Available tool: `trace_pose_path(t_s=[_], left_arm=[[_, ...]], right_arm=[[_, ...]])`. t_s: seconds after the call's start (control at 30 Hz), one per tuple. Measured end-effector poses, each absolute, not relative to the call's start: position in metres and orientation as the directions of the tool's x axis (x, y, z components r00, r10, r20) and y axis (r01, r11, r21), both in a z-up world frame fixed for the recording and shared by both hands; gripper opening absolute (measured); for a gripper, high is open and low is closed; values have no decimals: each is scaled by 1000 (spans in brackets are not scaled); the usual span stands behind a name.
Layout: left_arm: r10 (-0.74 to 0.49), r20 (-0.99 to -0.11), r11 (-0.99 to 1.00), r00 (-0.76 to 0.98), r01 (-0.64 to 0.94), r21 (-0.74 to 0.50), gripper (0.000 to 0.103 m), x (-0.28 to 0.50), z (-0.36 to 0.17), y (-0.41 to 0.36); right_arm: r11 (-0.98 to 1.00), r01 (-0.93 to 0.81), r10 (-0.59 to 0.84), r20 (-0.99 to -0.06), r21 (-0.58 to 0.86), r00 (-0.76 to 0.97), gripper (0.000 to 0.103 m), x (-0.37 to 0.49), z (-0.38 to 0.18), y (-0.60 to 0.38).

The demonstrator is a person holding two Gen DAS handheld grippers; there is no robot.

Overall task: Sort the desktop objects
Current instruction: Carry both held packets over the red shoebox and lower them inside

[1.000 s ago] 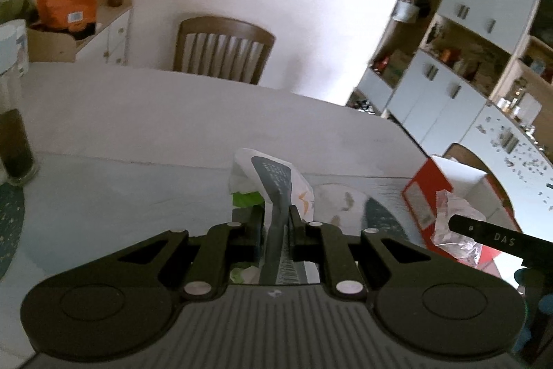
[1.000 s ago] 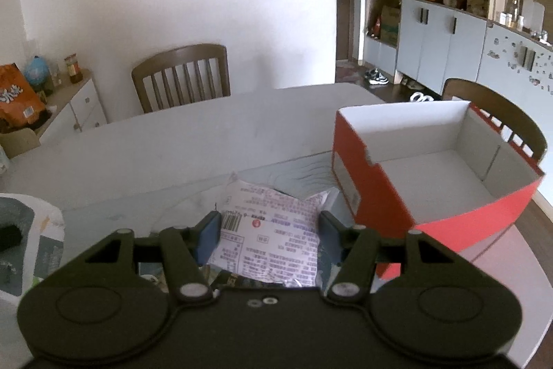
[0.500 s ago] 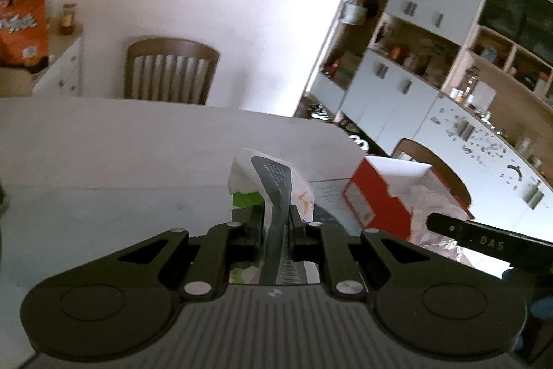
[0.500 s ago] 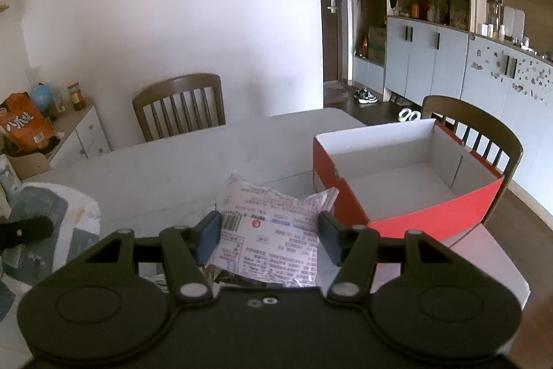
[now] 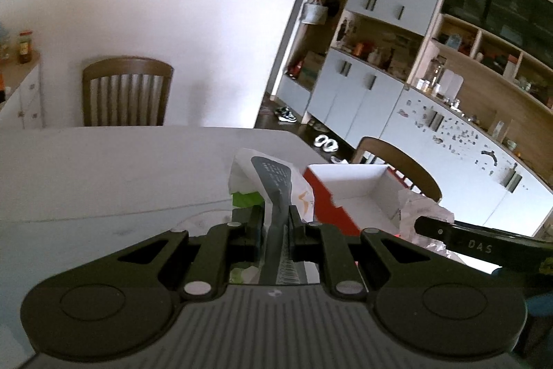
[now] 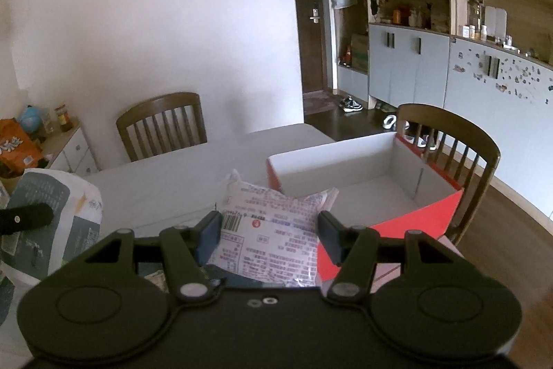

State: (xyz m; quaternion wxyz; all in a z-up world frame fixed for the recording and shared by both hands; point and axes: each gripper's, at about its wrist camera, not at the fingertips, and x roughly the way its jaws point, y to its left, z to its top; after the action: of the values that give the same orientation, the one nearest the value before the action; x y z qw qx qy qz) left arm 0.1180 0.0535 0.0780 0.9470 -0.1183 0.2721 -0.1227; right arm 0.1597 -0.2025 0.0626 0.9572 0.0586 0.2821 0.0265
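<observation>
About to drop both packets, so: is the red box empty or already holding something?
Empty, as far as it shows. In the right wrist view the red box stands open-topped, its white floor and walls bare. The near corner is hidden behind the held packet.

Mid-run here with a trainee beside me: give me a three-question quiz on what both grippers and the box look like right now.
1. True or false: the red box is empty.
2. What does the right gripper hold? A) pink-printed packet B) jar C) shoe
3. Fill in: the left gripper has its jaws shut on a grey and white ____.

Key: 1 true; 2 A; 3 bag
</observation>
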Motion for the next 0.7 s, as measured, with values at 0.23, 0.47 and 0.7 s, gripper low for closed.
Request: trace_pose_path(t_s=[0.23, 0.47, 0.7], left_arm=[[-314, -485, 938, 816, 189, -289, 12, 147, 83, 3], [-329, -494, 933, 805, 197, -301, 12, 176, 79, -50], [-325, -498, 933, 804, 187, -308, 13, 205, 78, -93]], right_arm=[[990, -30, 98, -535, 135, 839, 61, 182, 66, -240], [989, -62, 125, -543, 133, 830, 61, 215, 64, -279], [987, -103, 156, -560, 125, 813, 61, 246, 58, -314]])
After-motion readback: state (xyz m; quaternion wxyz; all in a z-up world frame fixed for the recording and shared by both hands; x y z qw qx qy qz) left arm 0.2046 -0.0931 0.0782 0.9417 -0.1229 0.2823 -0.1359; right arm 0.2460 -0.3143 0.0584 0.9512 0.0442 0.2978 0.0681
